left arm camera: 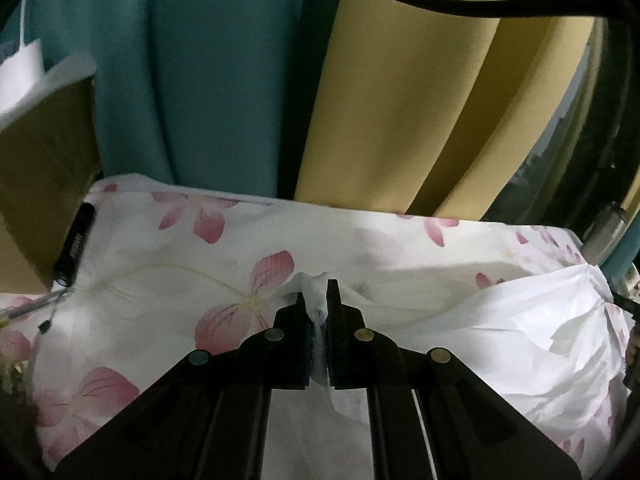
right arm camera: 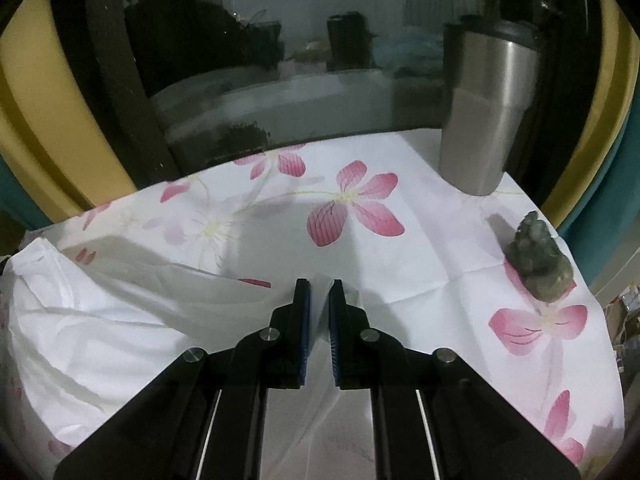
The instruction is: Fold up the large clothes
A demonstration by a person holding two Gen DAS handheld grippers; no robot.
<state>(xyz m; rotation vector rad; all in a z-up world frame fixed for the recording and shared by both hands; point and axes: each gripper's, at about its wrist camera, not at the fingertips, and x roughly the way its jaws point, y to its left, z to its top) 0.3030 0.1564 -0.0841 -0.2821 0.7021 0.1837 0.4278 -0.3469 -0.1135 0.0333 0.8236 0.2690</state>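
A white garment (left arm camera: 500,320) lies crumpled on a table covered with a white cloth printed with pink flowers (left arm camera: 224,248). My left gripper (left arm camera: 318,292) is shut on a bunched edge of the white garment, which pokes up between the pads. In the right wrist view the garment (right arm camera: 100,320) spreads to the left. My right gripper (right arm camera: 319,288) has its jaws close together around a thin white fold of the garment, with a narrow gap still showing between the pads.
A steel tumbler (right arm camera: 488,120) and a small grey-green stone figure (right arm camera: 540,260) stand at the table's far right. A cardboard box (left arm camera: 36,184) and a black pen (left arm camera: 76,244) sit at the left. Teal and yellow curtains (left arm camera: 360,80) and a dark window (right arm camera: 280,60) back the table.
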